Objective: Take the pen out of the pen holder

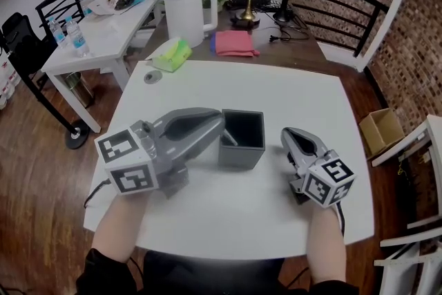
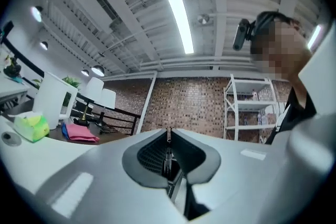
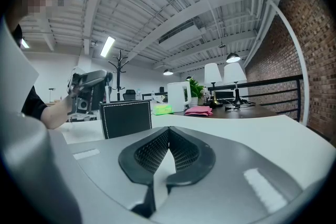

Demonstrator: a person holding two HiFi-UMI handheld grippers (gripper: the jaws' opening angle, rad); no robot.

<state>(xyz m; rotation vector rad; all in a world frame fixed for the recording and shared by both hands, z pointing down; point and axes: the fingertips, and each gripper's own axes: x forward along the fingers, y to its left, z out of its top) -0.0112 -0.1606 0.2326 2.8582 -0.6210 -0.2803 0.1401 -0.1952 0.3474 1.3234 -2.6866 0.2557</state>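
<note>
Dark grey on white: pinches the pen (image 2: 167, 157) near-upright in the left hand-held gripper (image 1: 222, 124), at the pen holder's (image 1: 240, 155) left rim, mid-tabletop; right hand-held gripper (image 1: 290, 137) closed, empty, farther off.

My left jaws sit at the pen holder's (image 1: 242, 152) left rim, so its walls block any level push ahead — above is open. Left of my right jaws, a bare strip of surface (image 1: 273, 183) leaves room. Beyond both jaws it's open, bar a small disc (image 1: 152, 77) far left.
</note>
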